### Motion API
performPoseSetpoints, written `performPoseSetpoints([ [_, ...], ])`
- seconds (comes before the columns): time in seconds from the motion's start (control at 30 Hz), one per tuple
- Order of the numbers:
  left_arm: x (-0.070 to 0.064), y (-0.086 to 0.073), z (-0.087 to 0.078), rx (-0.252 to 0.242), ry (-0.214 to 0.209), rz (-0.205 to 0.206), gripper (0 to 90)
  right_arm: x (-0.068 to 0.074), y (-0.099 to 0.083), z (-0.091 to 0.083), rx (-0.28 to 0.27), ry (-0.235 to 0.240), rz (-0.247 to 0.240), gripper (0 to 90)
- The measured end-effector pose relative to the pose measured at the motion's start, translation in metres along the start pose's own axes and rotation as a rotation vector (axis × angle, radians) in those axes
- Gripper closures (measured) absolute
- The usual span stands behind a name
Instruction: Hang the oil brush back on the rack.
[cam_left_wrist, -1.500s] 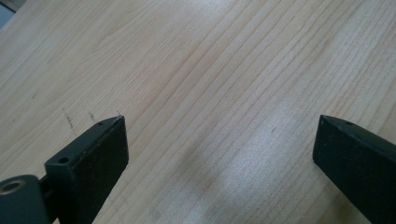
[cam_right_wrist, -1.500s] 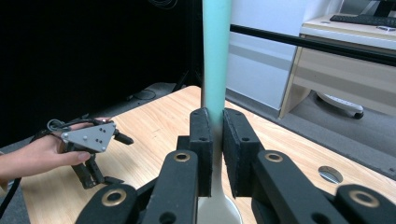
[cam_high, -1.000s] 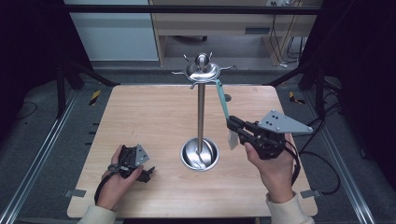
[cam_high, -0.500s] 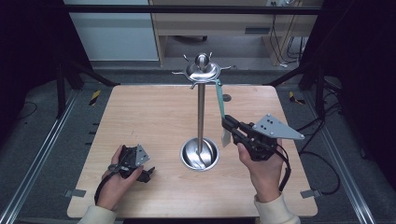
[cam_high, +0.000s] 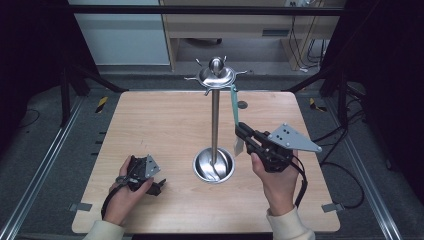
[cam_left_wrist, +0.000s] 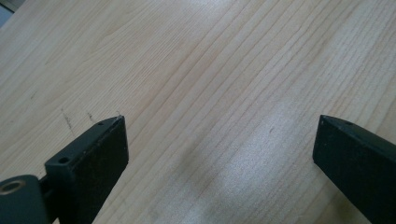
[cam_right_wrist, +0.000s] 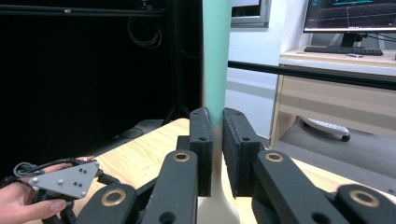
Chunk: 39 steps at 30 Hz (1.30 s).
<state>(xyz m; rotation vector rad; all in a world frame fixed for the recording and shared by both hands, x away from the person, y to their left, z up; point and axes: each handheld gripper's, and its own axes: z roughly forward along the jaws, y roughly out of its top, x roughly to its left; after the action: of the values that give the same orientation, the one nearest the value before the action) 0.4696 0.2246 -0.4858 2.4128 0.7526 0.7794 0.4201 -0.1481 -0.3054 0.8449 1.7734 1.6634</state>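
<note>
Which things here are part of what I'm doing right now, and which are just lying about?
In the job:
- teal-handled utensil
- metal hanging stand
- right gripper, jaws shut on the utensil's handle

Lying about:
- left gripper, open, resting on the wooden table
- monitor and keyboard behind

Both claws, left (cam_high: 159, 187) and right (cam_high: 242, 131), are black with brass pivot pins, grey three-cornered screw-dotted plates, black cables; cream sleeve cuffs (cam_high: 287, 222).

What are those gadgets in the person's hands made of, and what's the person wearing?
Each gripper, left and right, is black, with two flat jaws on brass-coloured pivots, a grey three-cornered plate with holes on top, and a trailing black cable. The person wears cream sleeves.
</note>
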Motion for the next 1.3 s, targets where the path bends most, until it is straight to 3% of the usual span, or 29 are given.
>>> performPoseSetpoints([
  [0.6,-0.0001,0.0001,0.0002,0.000,-0.001,0.001,3.1,0.0004,0.0004,0.0056,0.008,0.023,-0.003,81.7],
  [0.8,0.0000,0.0001,0.0001,0.000,-0.001,0.001,3.1,0.0018,0.0030,0.0065,0.012,0.030,-0.010,73.9],
  [0.93,0.0000,0.0001,0.0001,0.001,-0.001,0.001,3.1,0.0018,0.0053,0.0060,0.019,0.013,-0.023,63.6],
  [1.03,0.0001,0.0000,0.0001,0.001,-0.001,0.001,3.1,0.0022,0.0073,0.0066,0.043,-0.004,-0.033,49.7],
  [1.17,0.0001,0.0001,0.0002,0.001,0.000,0.003,3.1,0.0026,0.0084,0.0065,0.070,-0.055,-0.060,33.4],
  [1.3,-0.0001,0.0000,0.0004,0.001,-0.001,0.003,3.1,-0.0015,0.0075,0.0057,0.073,-0.091,-0.058,19.1],
])
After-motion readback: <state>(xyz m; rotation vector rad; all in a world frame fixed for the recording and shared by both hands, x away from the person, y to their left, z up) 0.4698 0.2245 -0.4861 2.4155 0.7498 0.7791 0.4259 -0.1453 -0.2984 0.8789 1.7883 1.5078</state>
